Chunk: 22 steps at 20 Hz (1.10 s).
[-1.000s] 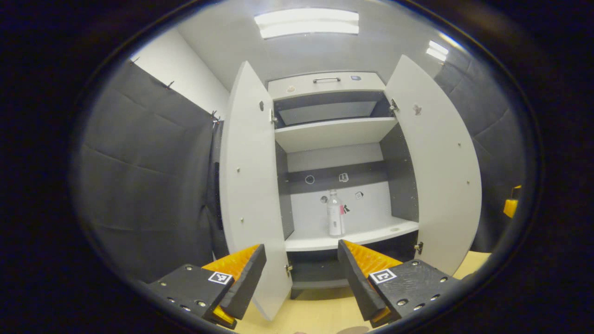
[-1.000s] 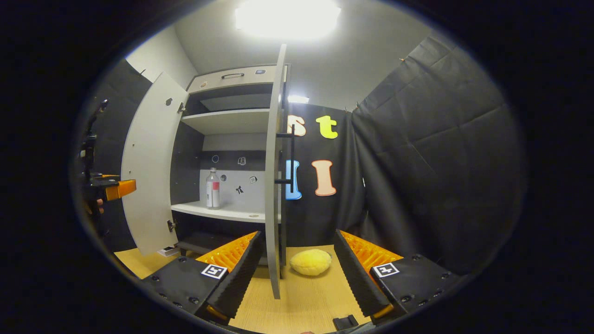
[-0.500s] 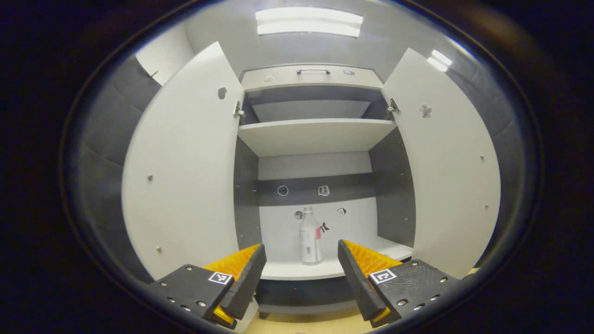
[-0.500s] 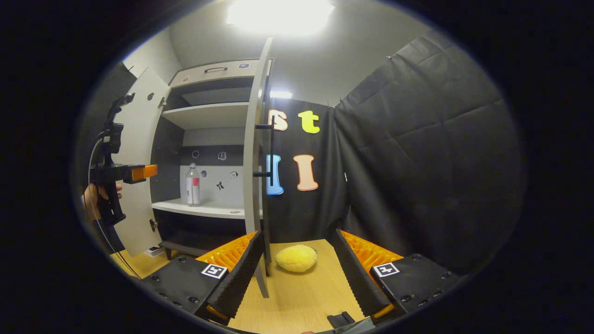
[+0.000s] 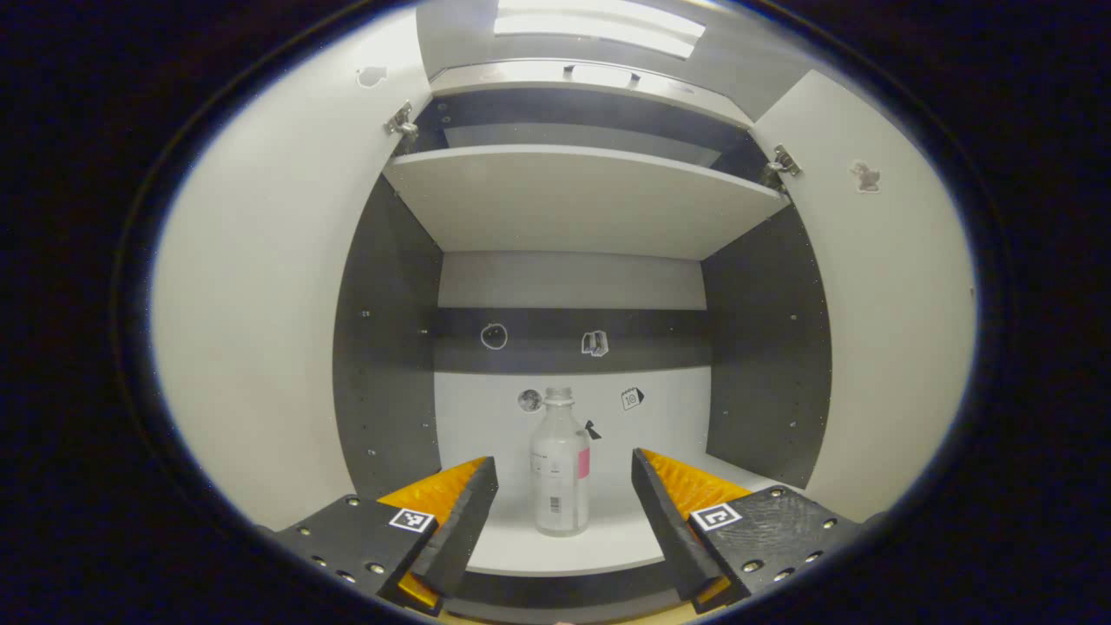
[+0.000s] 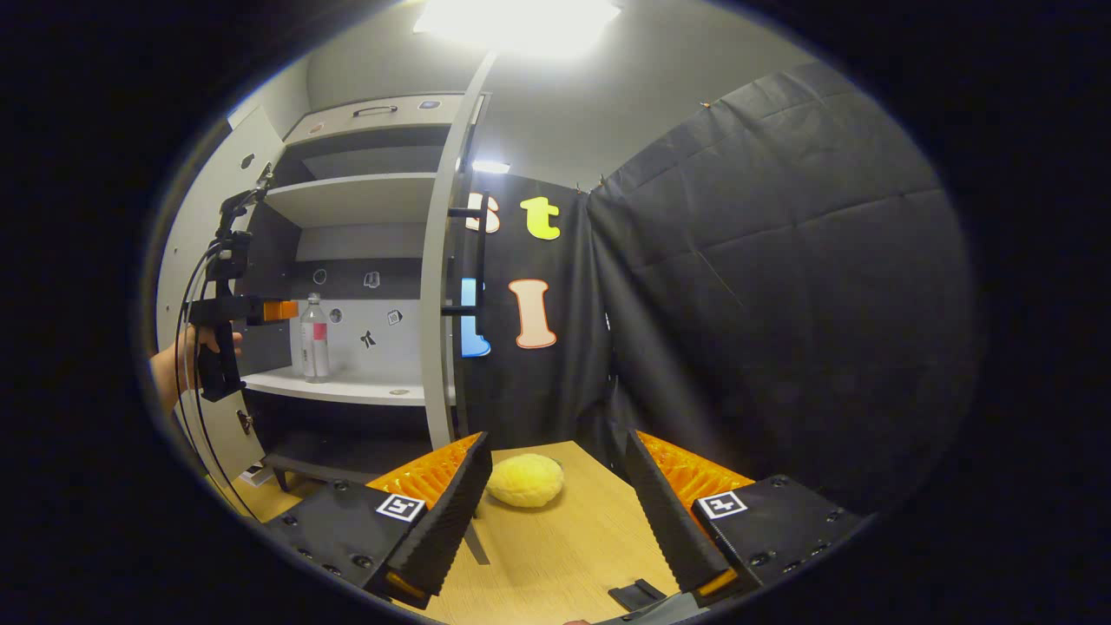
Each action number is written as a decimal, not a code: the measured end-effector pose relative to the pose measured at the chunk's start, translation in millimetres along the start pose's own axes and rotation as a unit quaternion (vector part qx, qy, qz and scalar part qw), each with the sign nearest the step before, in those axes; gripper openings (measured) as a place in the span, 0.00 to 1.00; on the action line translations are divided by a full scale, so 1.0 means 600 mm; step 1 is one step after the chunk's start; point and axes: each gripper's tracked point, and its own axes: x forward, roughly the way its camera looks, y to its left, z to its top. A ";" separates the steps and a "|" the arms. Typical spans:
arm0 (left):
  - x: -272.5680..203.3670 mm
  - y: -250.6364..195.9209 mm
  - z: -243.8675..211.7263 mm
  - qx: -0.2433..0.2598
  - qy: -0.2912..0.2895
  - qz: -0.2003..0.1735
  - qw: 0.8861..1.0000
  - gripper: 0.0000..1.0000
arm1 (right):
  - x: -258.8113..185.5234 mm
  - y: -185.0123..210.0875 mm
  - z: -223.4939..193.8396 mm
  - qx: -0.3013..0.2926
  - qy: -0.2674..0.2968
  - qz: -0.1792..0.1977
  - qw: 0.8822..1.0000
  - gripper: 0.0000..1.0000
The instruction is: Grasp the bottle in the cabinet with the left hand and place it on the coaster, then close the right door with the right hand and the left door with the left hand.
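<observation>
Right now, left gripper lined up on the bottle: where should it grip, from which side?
Probably the bottle mid-body, at the label, coming straight in from the open cabinet front. It stands upright on the shelf, and the open left gripper already frames it, not yet touching.

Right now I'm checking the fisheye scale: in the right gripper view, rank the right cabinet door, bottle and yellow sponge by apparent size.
1. Right cabinet door, seen nearly edge-on.
2. Yellow sponge and bottle look comparable; the sponge sits nearer, so unranked.

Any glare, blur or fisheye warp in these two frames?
Left gripper view: sharp; bottle crisp, cabinet doors bow outward from fisheye, ceiling light bright but contained. Right gripper view: ceiling light blows out white; right door edge curves; yellow sponge clear.
</observation>
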 end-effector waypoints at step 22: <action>0.152 0.011 -0.106 0.000 0.066 -0.005 0.998 0.71 | 0.026 -0.026 -0.025 -0.007 0.015 -0.038 0.999 0.98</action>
